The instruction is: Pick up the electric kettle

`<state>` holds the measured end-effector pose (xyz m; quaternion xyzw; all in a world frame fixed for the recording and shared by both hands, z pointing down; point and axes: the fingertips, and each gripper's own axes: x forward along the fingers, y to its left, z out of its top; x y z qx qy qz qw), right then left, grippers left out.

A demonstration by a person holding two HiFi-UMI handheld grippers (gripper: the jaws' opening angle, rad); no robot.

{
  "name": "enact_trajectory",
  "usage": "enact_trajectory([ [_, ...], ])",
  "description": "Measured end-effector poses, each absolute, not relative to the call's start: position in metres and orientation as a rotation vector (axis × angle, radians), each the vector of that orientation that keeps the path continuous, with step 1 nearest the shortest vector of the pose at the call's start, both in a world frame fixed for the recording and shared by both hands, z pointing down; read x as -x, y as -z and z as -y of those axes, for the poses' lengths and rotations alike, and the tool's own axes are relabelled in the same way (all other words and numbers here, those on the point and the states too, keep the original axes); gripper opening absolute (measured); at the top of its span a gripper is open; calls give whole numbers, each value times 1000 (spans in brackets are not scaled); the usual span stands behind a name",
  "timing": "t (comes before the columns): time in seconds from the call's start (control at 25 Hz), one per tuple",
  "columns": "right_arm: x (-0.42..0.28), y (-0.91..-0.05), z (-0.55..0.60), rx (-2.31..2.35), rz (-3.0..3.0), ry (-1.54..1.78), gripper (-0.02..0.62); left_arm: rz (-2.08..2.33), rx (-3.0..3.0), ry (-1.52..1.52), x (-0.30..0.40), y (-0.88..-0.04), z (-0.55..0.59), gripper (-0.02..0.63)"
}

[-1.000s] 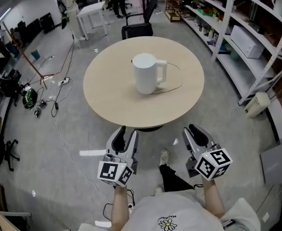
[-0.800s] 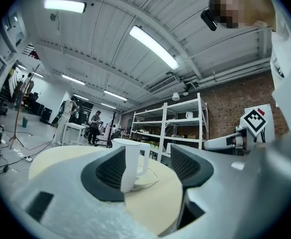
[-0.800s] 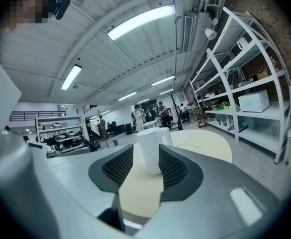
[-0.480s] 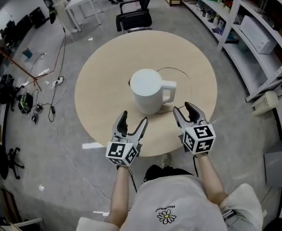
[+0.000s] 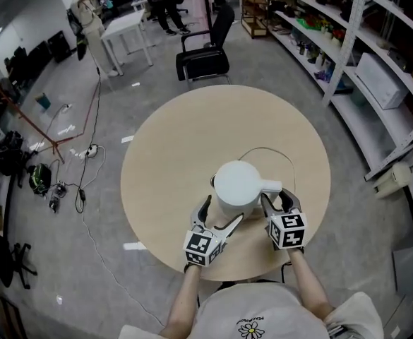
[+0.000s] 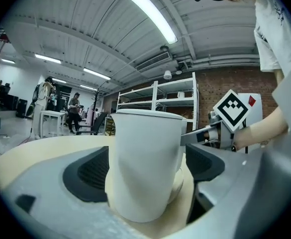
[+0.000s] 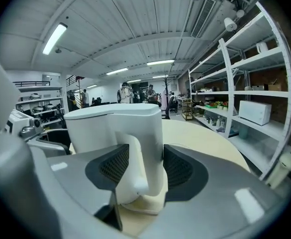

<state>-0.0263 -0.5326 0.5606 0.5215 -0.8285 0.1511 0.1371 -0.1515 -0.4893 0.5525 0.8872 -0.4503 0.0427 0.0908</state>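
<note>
Ok so your left gripper point(image 6: 147, 169) is sprung wide, and its jaws have just been opening. The electric kettle point(image 5: 238, 183) stands upright right between them, body filling most of the gap. The pads sit alongside its walls and I don't see them squeezing it, so that hand is released, not grasping.

It's the same with your right gripper point(image 7: 146, 168). Its jaws have just been opening too, and the kettle's handle point(image 7: 135, 168) hangs in the gap between the two ribbed pads. The near pad looks very close to the handle, but nothing is clamped on it.

The kettle itself is plain matte white all over. It's a tall, slightly tapered cylinder with a flat white lid, and the only break in the top is a little spout nub on the side away from the handle. The handle is a chunky white loop, squared off, coming out near the rim and running down the side. The kettle sits on a low pale round base point(image 6: 182, 183) that pokes out under it.

From above, it's just ahead of both grippers, on the round wooden table point(image 5: 164, 161), towards the edge nearest you. A thin cord point(image 5: 266, 149) loops across the tabletop just beyond the kettle, on the far side from your hands.
</note>
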Motion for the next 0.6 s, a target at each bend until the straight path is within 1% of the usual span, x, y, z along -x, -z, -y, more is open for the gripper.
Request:
enact_trajectory([
  [0.12, 32, -561, 547, -1554, 2384, -433, 181, 1280, -2686, -103, 152, -549, 502, 476],
  [0.24, 31, -559, 555, -1592, 2378, -436, 167, 1242, -2726, -132, 145, -551, 510, 482],
  [0.32, 26, -559, 561, -1629, 2370, -446, 129, 1224, -2738, -138, 142, -554, 515, 489],
  [0.6, 24, -561, 568, -1655, 2326, -373, 109, 1135, -2766, -120, 141, -560, 521, 506],
])
